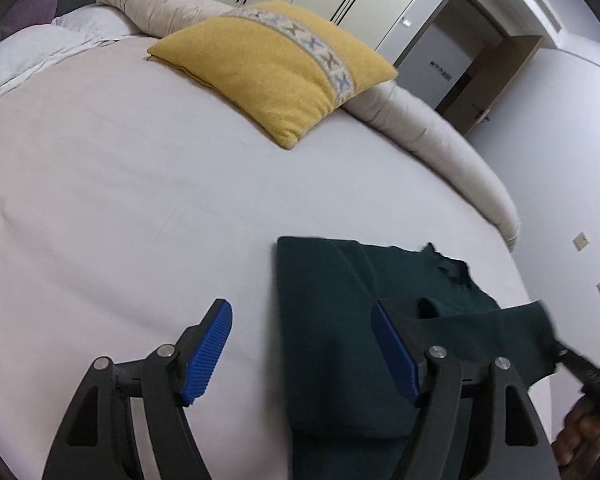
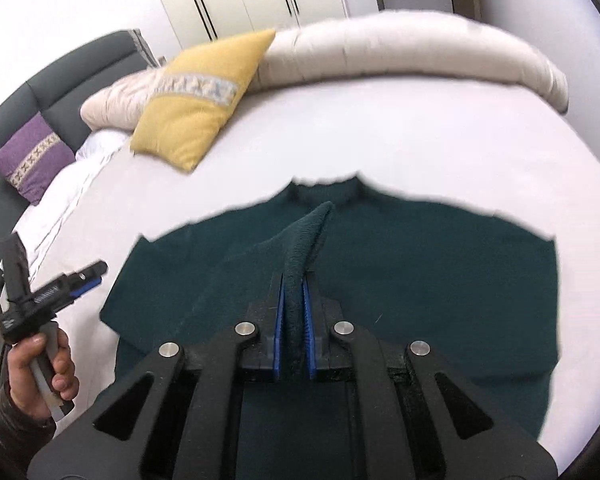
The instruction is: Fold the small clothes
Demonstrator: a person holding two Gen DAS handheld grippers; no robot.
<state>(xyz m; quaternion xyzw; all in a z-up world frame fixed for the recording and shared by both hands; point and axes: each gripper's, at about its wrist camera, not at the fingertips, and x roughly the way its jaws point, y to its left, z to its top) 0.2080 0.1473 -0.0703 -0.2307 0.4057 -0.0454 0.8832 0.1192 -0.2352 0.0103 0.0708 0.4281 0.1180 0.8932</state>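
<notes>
Green sweater (image 2: 420,280) on bed (image 2: 380,128) — right gripper (image 2: 294,304) pinching fold; left gripper (image 1: 302,344) spread

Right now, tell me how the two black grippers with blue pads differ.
The left gripper is open, its jaws spread wide and empty; the right gripper is shut on a raised fold of the dark green knitted sweater. The left hangs over the sweater's edge and the white bedsheet; the right sits over the sweater's middle. Both share the same build.

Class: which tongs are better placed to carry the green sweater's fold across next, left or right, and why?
Right. The right tongs are shut on a sleeve of the green sweater; the left tongs are open, holding nothing.
</notes>
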